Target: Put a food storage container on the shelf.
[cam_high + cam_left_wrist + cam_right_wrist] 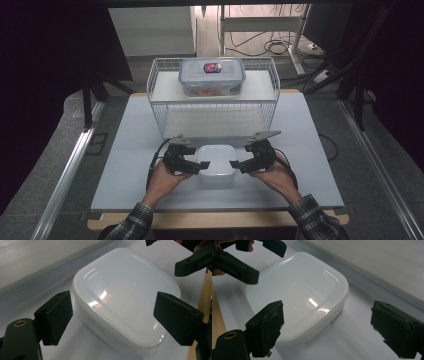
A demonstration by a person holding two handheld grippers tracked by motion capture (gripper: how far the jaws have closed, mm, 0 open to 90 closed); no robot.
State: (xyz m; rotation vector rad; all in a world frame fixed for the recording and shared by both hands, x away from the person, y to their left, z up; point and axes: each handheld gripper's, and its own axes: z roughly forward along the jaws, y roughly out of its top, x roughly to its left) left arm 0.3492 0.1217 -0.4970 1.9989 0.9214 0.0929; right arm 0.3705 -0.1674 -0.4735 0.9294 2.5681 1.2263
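A: Item one, left tongs [204, 165]. Condition?

B: Jaws apart, holding nothing. In the left gripper view they straddle one end of the white, round-cornered plastic container [125, 300] without touching it.

A: Item two, right tongs [235, 164].

B: Also spread and empty, at the container's 3 o'clock side; the left pair sits at 9 o'clock. One right jaw stands just beside the near corner, the other well off the wall.

A: Item three, the container itself.

B: Lid on, standing flat on the pale grey surface [125, 170], near its 6 o'clock edge, between the two pairs.

A: Handling note?

B: Judged: a two-sided grasp is being set up. Centre each pair on its end wall, jaws below the lid rim, then close both evenly; the glossy plastic looks slippery, so an uneven squeeze could skid or tip it.

A: Item four, beyond?

B: At 12 o'clock, a white wire basket rack [155, 90], with a clear clip-lidded plastic box [212, 76] on its shelf.
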